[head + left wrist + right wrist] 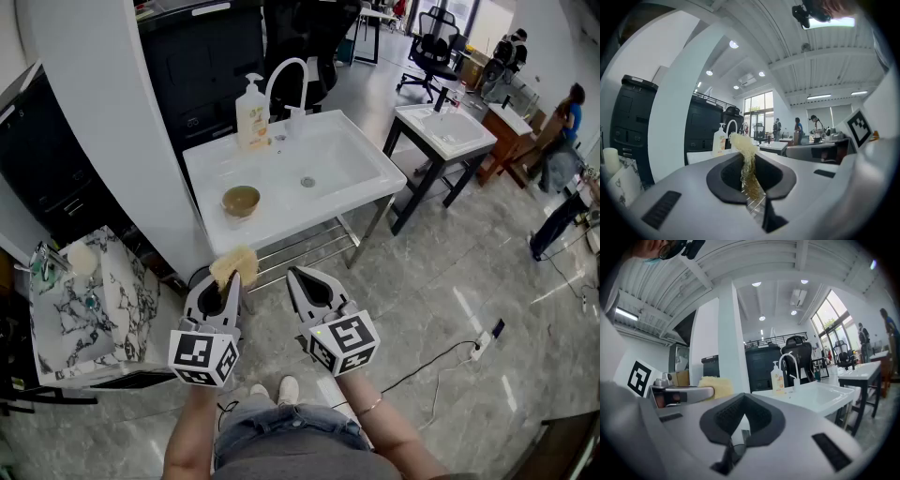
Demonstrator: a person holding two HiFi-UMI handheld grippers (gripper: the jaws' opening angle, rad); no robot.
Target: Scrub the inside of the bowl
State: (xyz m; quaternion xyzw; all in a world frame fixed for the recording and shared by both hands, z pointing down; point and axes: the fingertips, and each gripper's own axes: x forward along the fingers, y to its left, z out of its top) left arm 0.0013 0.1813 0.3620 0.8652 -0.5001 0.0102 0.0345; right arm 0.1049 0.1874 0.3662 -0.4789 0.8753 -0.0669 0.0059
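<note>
A small brown bowl (241, 200) stands on the left of the white sink table (349, 183), well ahead of both grippers. My left gripper (225, 284) is shut on a yellow fibrous scrubber (234, 265), which sticks out past the jaws; in the left gripper view the scrubber (743, 146) is pinched between them (749, 174). Beside it, my right gripper (311, 284) is shut with nothing in it, its dark pads meeting in the right gripper view (740, 420). That view also catches the scrubber (715, 386) at the left. Both grippers hang over the floor in front of the sink.
A soap pump bottle (251, 114) and a curved faucet (286, 77) stand at the back of the sink. A marble-patterned stand (94, 300) is at the left, a white pillar (103, 112) behind it. A second sink table (445, 129) stands right; a cable (441, 361) crosses the floor.
</note>
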